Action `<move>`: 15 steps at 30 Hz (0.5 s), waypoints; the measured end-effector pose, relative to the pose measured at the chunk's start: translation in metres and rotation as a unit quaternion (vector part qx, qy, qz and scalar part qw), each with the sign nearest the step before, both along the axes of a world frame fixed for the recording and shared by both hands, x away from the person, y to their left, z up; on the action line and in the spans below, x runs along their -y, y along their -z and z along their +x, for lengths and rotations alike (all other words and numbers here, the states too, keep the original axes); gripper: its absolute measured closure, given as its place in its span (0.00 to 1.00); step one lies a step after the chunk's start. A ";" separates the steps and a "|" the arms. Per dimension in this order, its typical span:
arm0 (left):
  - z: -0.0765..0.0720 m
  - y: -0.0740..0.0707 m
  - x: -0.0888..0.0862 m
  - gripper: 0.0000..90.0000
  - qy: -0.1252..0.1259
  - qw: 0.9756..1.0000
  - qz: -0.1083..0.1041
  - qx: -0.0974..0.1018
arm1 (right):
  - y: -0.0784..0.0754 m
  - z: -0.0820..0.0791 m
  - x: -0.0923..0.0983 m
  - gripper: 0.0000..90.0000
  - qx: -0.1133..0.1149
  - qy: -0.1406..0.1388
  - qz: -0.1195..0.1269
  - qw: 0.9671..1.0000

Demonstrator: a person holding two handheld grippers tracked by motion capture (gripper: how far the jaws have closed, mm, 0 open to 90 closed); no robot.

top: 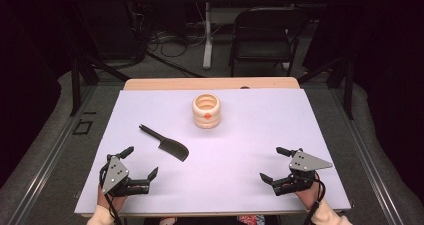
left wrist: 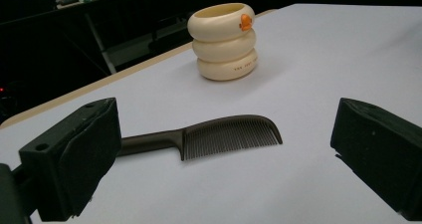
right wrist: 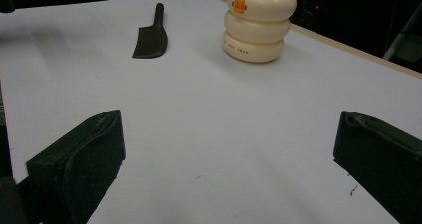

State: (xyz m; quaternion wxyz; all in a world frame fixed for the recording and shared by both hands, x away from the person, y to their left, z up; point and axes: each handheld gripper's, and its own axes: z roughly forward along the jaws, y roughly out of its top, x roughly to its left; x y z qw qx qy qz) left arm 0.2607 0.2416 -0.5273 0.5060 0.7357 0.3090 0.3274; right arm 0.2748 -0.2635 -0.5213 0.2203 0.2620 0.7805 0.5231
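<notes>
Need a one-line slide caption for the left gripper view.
Open left gripper faces a black comb lying flat on the white table, cream ringed cup standing beyond.

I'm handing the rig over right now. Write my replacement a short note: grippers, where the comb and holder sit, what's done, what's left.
Left gripper: open, holding nothing, at the near left of the table.
Right gripper: open, holding nothing, near right.
Black comb: flat on the table, just ahead of the left gripper, untouched.
Cream ringed holder: upright mid-table, farther back, apart from the comb.
Done: nothing visible yet.
Left: probably grasp the comb with the left gripper; the holder looks like its likely destination.
</notes>
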 end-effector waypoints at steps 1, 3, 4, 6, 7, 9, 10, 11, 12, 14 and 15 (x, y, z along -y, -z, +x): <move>0.000 0.000 -0.001 0.00 -0.001 1.000 -0.001 0.000 | 0.000 0.000 0.000 0.00 0.000 0.001 0.000 1.000; 0.002 -0.001 -0.002 0.00 -0.007 1.000 -0.003 0.000 | 0.000 0.000 0.000 0.00 -0.002 0.001 -0.001 1.000; 0.002 -0.001 -0.003 0.00 -0.008 1.000 -0.004 -0.001 | 0.000 0.000 -0.001 0.00 -0.001 0.001 -0.001 1.000; 0.004 -0.002 -0.003 0.00 -0.010 1.000 -0.009 -0.004 | 0.000 0.000 -0.001 0.00 -0.002 0.002 -0.001 1.000; 0.004 -0.002 -0.003 0.00 -0.012 1.000 -0.007 -0.005 | 0.001 0.000 -0.001 0.00 -0.003 0.002 -0.002 1.000; 0.005 -0.003 -0.002 0.00 -0.014 1.000 -0.005 -0.004 | 0.001 0.001 -0.001 0.00 -0.006 0.002 -0.003 1.000; 0.005 -0.003 -0.001 0.00 -0.014 1.000 -0.005 -0.002 | 0.001 0.001 -0.001 0.00 -0.005 0.001 -0.003 1.000; 0.006 -0.004 -0.001 0.00 -0.014 1.000 -0.003 -0.001 | 0.001 0.001 -0.001 0.00 -0.006 0.001 -0.004 1.000; 0.007 -0.004 0.000 0.00 -0.016 1.000 -0.003 0.000 | 0.001 0.001 -0.001 0.00 -0.006 0.001 -0.004 1.000; 0.010 -0.005 -0.001 0.00 -0.017 1.000 -0.005 0.000 | 0.001 0.001 -0.001 0.00 -0.006 0.001 -0.004 1.000; 0.012 -0.005 -0.001 0.00 -0.020 1.000 -0.002 0.002 | 0.001 0.001 -0.001 0.00 -0.006 0.002 -0.004 1.000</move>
